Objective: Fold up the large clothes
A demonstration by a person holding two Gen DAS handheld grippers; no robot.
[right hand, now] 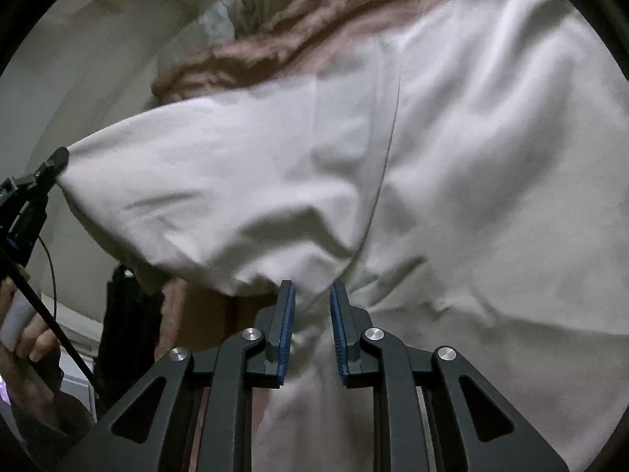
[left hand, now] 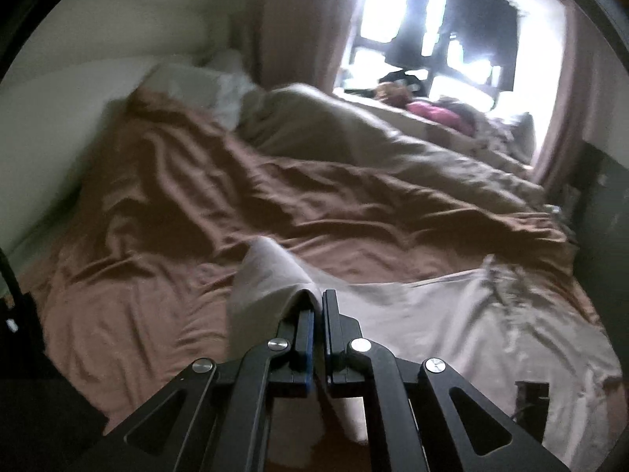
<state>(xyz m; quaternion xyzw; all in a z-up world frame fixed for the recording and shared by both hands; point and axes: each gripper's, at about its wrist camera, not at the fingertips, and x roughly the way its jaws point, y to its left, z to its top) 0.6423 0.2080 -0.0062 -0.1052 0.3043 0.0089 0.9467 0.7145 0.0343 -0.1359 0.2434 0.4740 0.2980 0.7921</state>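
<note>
The garment (left hand: 452,314) lies on the bed (left hand: 196,204), pillows (left hand: 220,78) behind.

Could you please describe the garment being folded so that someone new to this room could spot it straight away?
Start at the bed, covered by a rumpled brown sheet. On its near end lies a white garment, one edge pinched in the left gripper and another bunched in the right gripper. It is the only pale, smooth cloth there, unlike the beige duvet heaped by the window.
</note>
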